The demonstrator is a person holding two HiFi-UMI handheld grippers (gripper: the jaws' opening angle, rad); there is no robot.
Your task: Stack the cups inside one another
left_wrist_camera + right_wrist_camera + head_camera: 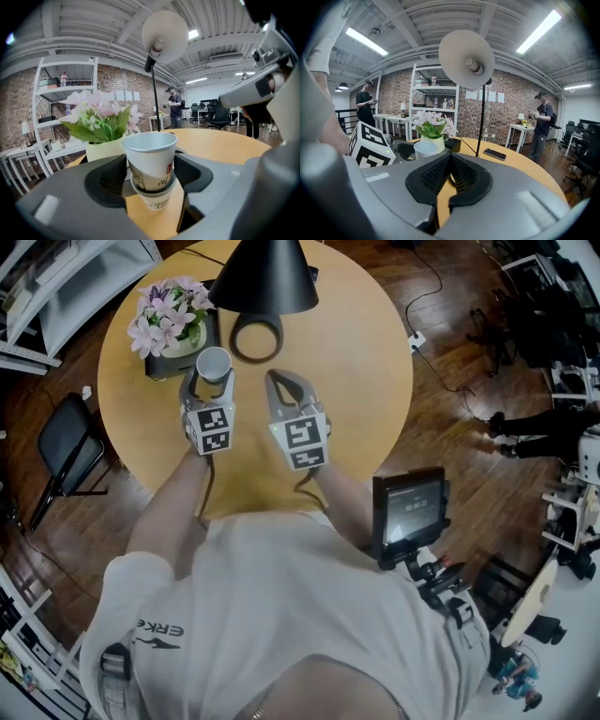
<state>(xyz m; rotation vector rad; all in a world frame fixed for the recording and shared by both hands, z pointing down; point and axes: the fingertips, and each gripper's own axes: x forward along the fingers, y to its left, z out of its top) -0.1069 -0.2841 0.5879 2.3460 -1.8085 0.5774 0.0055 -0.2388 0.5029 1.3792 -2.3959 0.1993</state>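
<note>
Head view: left claw (212, 373) hugging one white paper cup (214, 362) on the table (366, 381). Left gripper view: pinching that cup, nested tilted inside a lower cup (158, 200). Right gripper view: right claw (449, 172) pressed together, empty.

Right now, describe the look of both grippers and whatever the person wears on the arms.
The left gripper and right gripper are grey plastic with black ribbed pads, each carrying a white cube of black square markers. Dark cables trail back. The person wears a white short-sleeved T-shirt.

Flower pot (180, 341) and lamp base (257, 337) close behind stacked cups (214, 362), bare tabletop (366, 390) rightward.
</note>
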